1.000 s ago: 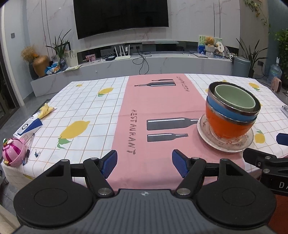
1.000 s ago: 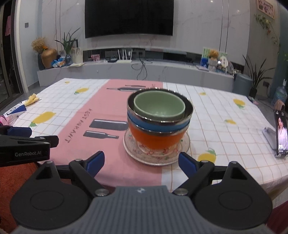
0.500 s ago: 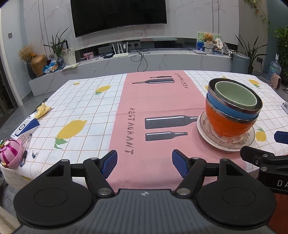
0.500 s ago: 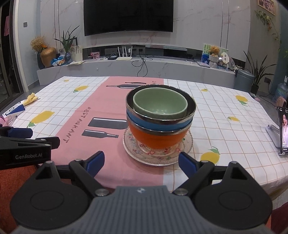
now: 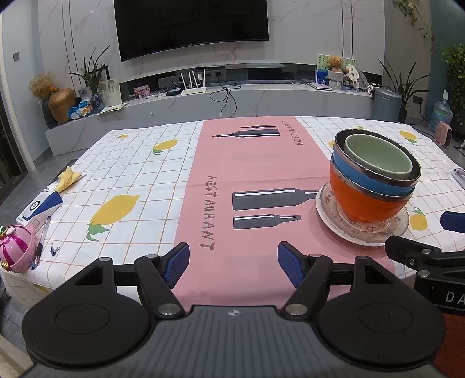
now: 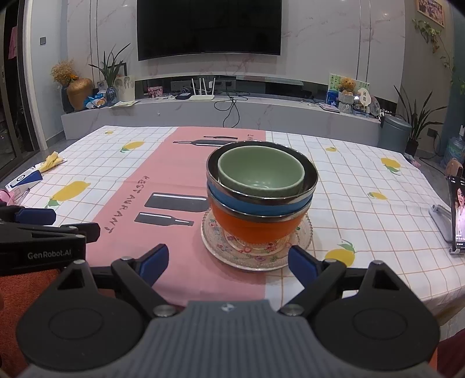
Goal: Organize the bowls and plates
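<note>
Lemon-print desk [image 6: 348, 180] in a living room, three nested bowls [image 6: 258, 197] sat on a glass plate [image 6: 302, 244] just ahead of the right claw [image 6: 228, 260], off to the right of the left claw [image 5: 234, 263], both claws spread wide, holding nothing.

A large dark television [image 6: 209, 27] hangs on a pale marble-veined wall [image 6: 334, 43]. Below it runs a long grey marble console [image 6: 261, 116], carrying a white router [image 6: 202, 91] with trailing cables, a golden vase [image 6: 79, 93] of dried flowers, a leafy plant [image 6: 110, 67] and a teddy bear [image 6: 347, 85]. A grey bin [image 6: 393, 136] and another potted plant [image 6: 415, 116] stand at the right. The floor [image 5: 43, 174] is grey tile. The worktop [image 6: 363, 186] wears a checked lemon-print cloth with a pink centre band.
</note>
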The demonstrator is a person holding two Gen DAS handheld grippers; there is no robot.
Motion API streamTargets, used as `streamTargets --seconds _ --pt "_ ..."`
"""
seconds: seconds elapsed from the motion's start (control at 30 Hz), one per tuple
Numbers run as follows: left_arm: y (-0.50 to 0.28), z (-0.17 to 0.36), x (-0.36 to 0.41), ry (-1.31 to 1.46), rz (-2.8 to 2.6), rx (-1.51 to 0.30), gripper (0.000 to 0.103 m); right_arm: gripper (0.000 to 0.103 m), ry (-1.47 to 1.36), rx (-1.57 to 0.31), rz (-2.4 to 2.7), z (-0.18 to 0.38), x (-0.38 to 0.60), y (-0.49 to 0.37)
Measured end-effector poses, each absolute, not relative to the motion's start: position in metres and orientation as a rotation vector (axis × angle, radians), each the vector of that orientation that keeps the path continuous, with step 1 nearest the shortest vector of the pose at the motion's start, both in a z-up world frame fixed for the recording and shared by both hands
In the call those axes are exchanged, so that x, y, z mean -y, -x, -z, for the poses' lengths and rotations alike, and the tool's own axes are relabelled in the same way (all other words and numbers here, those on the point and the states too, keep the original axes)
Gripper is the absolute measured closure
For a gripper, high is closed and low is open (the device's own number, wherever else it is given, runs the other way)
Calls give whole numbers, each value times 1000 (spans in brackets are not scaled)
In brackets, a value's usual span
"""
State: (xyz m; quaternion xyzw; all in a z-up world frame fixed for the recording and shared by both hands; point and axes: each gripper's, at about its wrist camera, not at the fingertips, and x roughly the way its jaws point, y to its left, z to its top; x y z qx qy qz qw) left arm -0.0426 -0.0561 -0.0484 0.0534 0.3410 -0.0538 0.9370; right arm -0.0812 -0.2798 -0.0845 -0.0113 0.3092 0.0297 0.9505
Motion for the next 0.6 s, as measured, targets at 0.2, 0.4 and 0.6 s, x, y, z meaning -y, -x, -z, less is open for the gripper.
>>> streamTargets --seconds 0.2,0.4,0.6 --pt "43 47 57 -105 107 -695 21 15 22 -625 -58 84 279 82" --pt "43 46 56 -104 108 -694 21 15 20 -623 -59 84 279 83" --pt "43 46 56 -103 109 -695 21 15 18 -622 -57 84 279 83"
